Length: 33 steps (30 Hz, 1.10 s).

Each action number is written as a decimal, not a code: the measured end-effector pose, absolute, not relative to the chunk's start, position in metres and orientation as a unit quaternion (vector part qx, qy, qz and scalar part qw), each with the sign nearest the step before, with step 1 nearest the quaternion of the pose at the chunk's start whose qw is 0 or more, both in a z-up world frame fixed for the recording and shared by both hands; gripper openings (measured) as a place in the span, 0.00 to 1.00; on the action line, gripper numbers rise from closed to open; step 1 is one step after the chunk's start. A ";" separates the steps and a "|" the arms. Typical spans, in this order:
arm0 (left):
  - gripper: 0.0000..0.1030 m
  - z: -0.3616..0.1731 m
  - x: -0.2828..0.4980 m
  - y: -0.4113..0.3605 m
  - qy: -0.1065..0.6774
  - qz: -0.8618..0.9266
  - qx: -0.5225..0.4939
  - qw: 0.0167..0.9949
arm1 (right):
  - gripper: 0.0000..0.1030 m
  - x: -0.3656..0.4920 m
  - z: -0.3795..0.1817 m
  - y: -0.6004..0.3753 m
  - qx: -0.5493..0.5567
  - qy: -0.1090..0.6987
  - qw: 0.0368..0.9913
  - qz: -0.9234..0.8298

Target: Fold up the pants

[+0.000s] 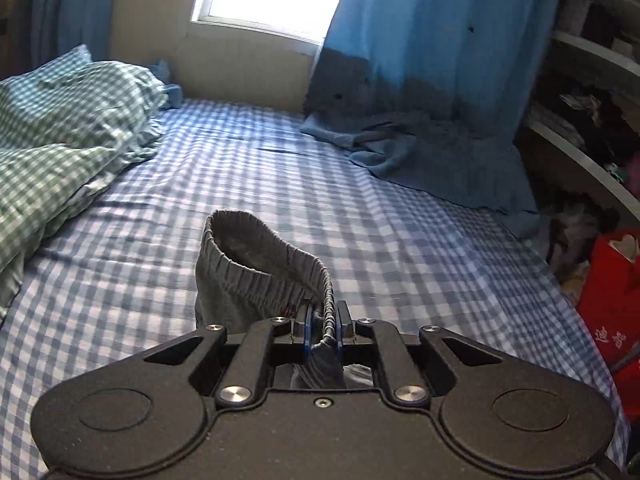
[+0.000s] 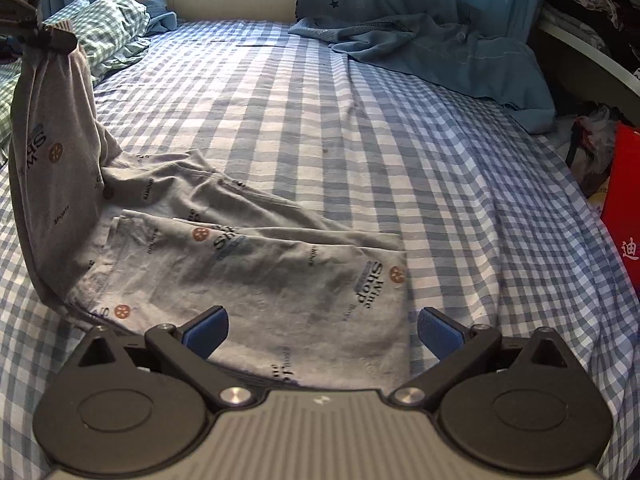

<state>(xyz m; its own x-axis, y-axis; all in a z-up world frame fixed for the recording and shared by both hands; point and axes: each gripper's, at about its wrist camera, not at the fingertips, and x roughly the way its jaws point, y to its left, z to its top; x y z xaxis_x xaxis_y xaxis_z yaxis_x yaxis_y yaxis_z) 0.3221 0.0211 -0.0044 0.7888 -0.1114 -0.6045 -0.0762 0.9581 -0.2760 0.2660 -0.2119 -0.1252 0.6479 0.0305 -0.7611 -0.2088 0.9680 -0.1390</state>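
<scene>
Grey printed pants (image 2: 256, 268) lie on the blue checked bed sheet (image 2: 360, 120), legs spread flat toward the near side. Their elastic waistband (image 1: 260, 268) is lifted off the bed, pinched between the blue pads of my left gripper (image 1: 323, 326), which is shut on it. In the right wrist view that same left gripper (image 2: 52, 38) shows at the upper left, holding the waist end up so the cloth hangs in a tall fold. My right gripper (image 2: 322, 332) hovers over the leg end of the pants with its jaws wide open and nothing between them.
A green checked duvet (image 1: 68, 128) is bunched at the left of the bed. A blue blanket (image 1: 432, 156) and curtain (image 1: 440, 28) lie at the far right. Shelves (image 1: 592, 92) and a red bag (image 1: 612, 300) stand beside the bed's right edge.
</scene>
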 end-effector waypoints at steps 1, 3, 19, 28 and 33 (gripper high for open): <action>0.10 -0.002 0.323 0.003 0.330 -0.022 -0.137 0.934 | 1.00 0.267 -0.126 -0.222 -0.109 0.411 0.902 0.071; 0.10 0.000 0.325 -0.027 0.341 -0.039 -0.123 0.931 | 1.00 0.270 -0.128 -0.247 -0.116 0.404 0.904 0.081; 0.16 -0.091 0.340 -0.217 0.465 -0.111 -0.020 0.878 | 1.00 0.291 -0.161 -0.406 -0.127 0.439 0.889 0.039; 0.64 -0.109 0.321 -0.195 0.505 -0.051 -0.125 0.853 | 1.00 0.324 -0.163 -0.402 -0.110 0.439 0.889 0.062; 0.96 -0.113 0.310 -0.154 0.509 0.073 -0.127 0.848 | 1.00 0.347 -0.156 -0.371 -0.063 0.453 0.883 0.109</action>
<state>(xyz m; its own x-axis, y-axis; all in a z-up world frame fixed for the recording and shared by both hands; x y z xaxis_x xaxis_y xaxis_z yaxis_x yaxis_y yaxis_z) 0.3103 -0.1538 -0.1125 0.4705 -0.0067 -0.8824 -0.2530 0.9570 -0.1422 0.3474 -0.3711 -0.1557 0.5657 0.1351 -0.8135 -0.2491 0.9684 -0.0124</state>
